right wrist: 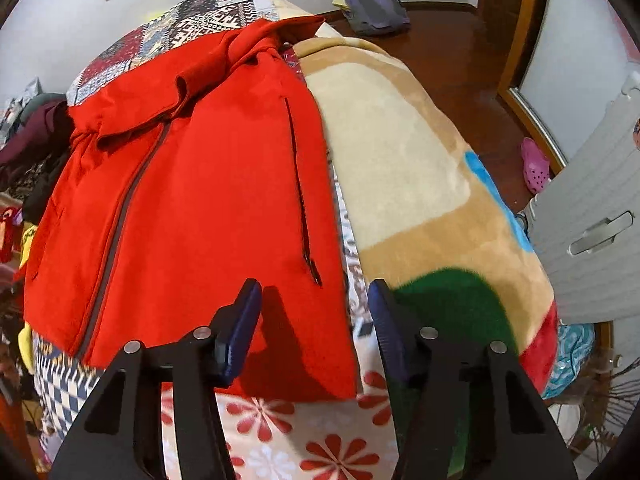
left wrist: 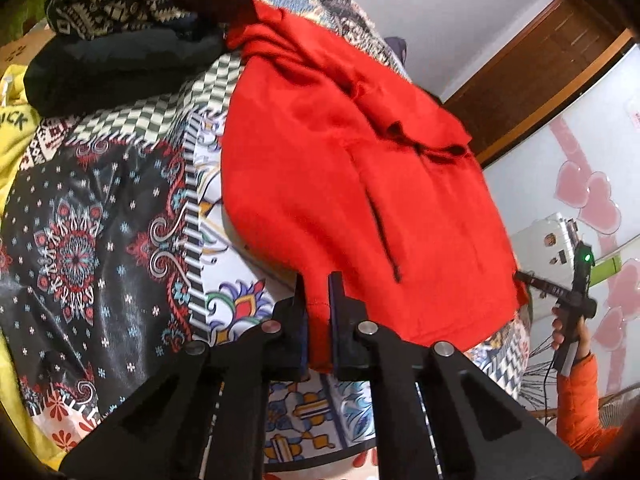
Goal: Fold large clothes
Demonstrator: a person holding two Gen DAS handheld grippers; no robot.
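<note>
A red zip jacket [left wrist: 320, 168] lies spread on the patterned bedspread [left wrist: 80, 220], front up, with its grey zipper and a side pocket showing in the right wrist view [right wrist: 192, 208]. My left gripper [left wrist: 318, 292] is shut on the jacket's bottom hem corner, with red cloth pinched between the blue pads. My right gripper [right wrist: 314, 300] is open, its fingers straddling the jacket's lower right corner just above the cloth, holding nothing. The right gripper [left wrist: 576, 292] also shows in the left wrist view, held in a hand beyond the jacket's far edge.
A pile of dark and patterned clothes [left wrist: 112, 40] sits at the bed's far left, with a yellow garment [left wrist: 16, 128] beside it. A beige plush blanket [right wrist: 420, 184] lies right of the jacket. Wooden floor, a pink shoe [right wrist: 534, 166] and a grey cabinet [right wrist: 592, 220] lie to the right.
</note>
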